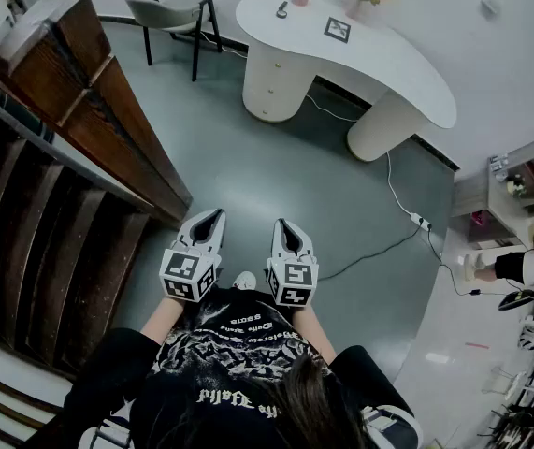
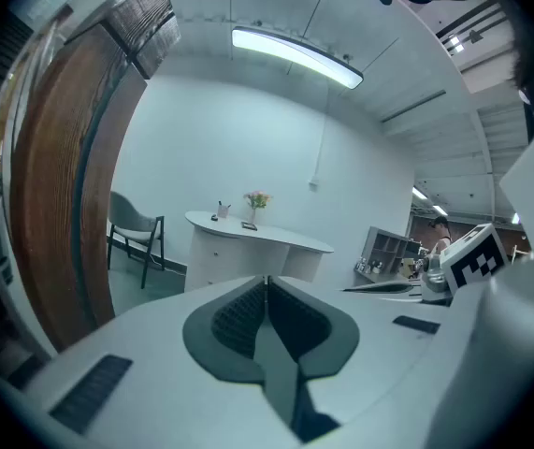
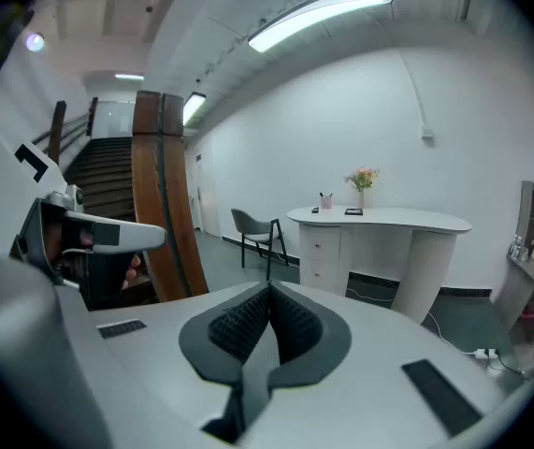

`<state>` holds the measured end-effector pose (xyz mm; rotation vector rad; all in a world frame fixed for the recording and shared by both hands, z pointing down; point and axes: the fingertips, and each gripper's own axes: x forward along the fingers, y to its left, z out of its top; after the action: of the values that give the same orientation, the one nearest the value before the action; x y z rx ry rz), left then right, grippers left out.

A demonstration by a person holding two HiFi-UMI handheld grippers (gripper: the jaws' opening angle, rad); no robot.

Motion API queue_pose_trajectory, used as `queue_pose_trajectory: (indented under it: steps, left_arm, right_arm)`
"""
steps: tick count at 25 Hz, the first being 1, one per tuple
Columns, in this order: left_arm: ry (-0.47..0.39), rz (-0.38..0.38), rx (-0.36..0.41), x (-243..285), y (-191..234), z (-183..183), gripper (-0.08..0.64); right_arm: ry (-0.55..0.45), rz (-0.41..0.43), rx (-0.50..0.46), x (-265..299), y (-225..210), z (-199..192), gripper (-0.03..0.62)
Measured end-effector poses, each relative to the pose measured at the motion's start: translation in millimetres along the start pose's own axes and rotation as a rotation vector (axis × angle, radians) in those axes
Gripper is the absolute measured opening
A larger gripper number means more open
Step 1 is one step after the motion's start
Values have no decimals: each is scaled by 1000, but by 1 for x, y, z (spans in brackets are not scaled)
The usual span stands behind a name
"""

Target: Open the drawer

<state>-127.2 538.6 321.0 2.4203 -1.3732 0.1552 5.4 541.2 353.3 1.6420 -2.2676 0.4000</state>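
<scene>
The left hand-held gripper (image 1: 212, 217) and the right hand-held gripper (image 1: 282, 224) are both closed and empty, side by side over the grey floor (image 1: 276, 171). The white pedestal drawers (image 1: 268, 75) sit under the curved white tabletop (image 1: 393, 64), well apart from both.

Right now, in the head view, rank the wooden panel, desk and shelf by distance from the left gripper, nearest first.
1. Wooden panel, just left of the left gripper.
2. Desk, ahead and to the right.
3. Shelf, at the far right edge.
</scene>
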Motion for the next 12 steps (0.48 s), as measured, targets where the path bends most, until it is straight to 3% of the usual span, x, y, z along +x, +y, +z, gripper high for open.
queue_pose_trajectory:
  steps: [7,12]
  left_arm:
    - [-5,7,1,0,-15,-13,30]
    - [6,-14,7,6,-17,-15,31]
  right_arm:
    - [1,9,-38,-8,-7,-12,26]
    - [-4,10,21,-7,-11,-16,26]
